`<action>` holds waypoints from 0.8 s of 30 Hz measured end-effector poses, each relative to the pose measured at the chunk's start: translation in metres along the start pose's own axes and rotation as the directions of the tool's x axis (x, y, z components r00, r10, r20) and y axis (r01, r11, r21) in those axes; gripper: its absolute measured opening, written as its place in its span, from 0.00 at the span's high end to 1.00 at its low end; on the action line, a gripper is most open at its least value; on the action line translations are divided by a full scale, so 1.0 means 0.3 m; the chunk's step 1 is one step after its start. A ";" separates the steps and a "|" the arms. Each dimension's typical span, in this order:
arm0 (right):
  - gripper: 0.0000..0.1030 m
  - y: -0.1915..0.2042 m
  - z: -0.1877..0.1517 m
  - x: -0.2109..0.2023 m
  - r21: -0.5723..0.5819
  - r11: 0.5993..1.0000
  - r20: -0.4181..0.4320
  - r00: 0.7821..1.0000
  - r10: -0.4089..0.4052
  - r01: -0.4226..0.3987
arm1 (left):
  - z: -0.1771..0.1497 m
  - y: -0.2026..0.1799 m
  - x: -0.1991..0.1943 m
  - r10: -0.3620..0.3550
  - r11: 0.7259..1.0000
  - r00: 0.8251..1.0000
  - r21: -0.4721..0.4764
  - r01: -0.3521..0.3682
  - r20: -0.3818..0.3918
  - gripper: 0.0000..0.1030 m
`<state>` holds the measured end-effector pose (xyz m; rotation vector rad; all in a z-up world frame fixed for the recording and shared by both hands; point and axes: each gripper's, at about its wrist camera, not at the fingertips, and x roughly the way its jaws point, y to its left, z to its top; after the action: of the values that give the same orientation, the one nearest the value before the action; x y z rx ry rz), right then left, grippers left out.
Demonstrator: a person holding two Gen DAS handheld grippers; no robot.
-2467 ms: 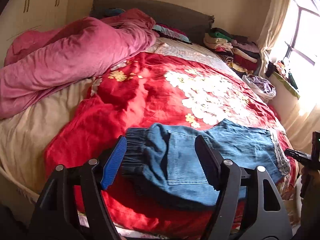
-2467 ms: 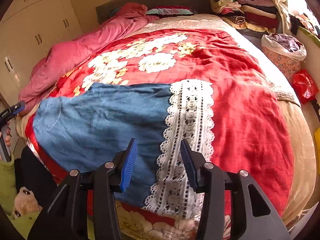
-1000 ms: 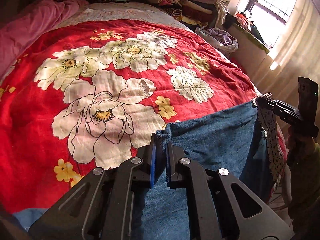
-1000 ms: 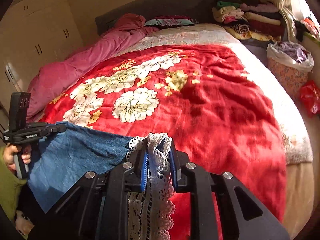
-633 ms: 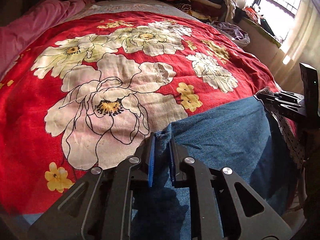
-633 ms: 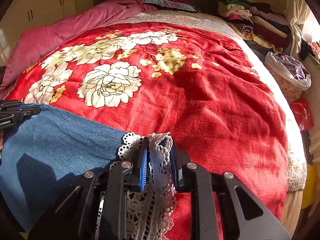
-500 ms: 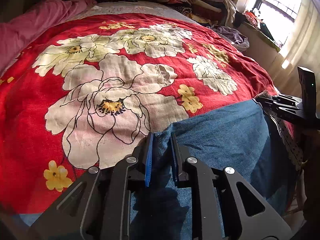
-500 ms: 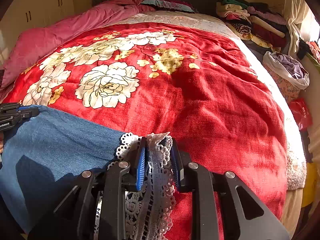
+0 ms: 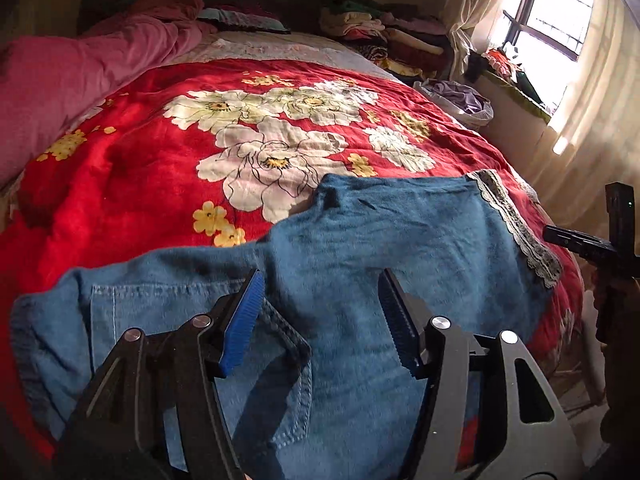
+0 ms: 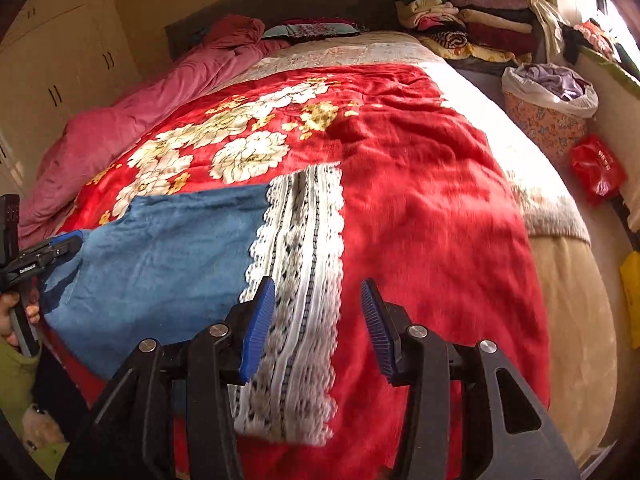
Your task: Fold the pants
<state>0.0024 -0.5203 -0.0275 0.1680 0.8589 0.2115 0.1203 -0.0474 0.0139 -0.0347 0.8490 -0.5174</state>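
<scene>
- Right wrist view: small white lettering on the left gripper (image 10: 60, 246) at the picture's left edge is too blurred to read
- Pants (image 9: 400, 248), blue denim with a lace hem (image 10: 304, 264), lie folded near the bed's foot edge on the red floral blanket (image 10: 420, 200)
- Left gripper and right gripper (image 10: 318, 328) have just been opening; both released, nothing pinched
- Folded clothes pile (image 10: 460, 20) sits at the bed's head corner; a lined basket (image 10: 548, 108) stands beside the bed
</scene>
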 end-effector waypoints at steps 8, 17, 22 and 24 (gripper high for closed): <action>0.58 -0.013 -0.118 -0.001 0.039 0.997 -0.030 0.997 0.073 -0.072 | -0.157 -0.064 -0.046 0.030 0.999 0.998 0.046 -0.028 -0.046 0.38; 0.82 0.067 -0.139 0.033 -0.062 0.997 -0.064 0.997 0.036 -0.040 | -0.214 -0.128 0.047 0.169 0.978 0.979 0.144 -0.152 -0.115 0.22; 0.84 0.110 -0.131 -0.027 -0.178 0.980 -0.045 0.994 -0.103 0.093 | -0.221 -0.116 0.036 0.158 0.982 0.981 0.126 -0.143 -0.115 0.21; 0.84 0.096 -0.140 -0.020 -0.183 0.978 -0.056 0.992 -0.111 0.099 | -0.225 -0.118 0.037 0.162 0.981 0.980 0.131 -0.146 -0.116 0.21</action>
<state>-0.0368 -0.4913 -0.0435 -0.0538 0.9069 0.1959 0.0625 -0.0719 -0.0308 0.1762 0.9335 -0.4275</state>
